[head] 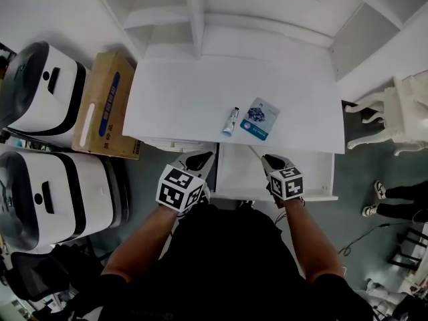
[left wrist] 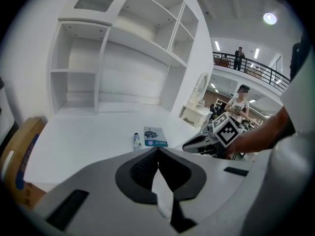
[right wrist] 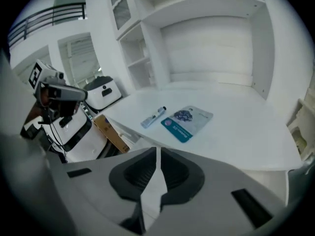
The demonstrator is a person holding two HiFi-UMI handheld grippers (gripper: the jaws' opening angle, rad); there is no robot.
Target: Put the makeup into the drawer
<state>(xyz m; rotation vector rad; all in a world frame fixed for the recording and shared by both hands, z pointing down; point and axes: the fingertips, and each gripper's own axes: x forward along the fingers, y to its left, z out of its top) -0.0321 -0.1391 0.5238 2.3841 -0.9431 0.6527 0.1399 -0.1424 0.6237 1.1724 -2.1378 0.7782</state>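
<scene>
A small tube and a blue-and-white packet lie side by side, not touching, near the front edge of the white bench, just above the open drawer. The left claw and right claw hover at that edge, both closed, nothing between their jaws.

Bright, even light washes the white desk; fisheye distortion darkens the corners; a ceiling lamp glares at two o'clock.
</scene>
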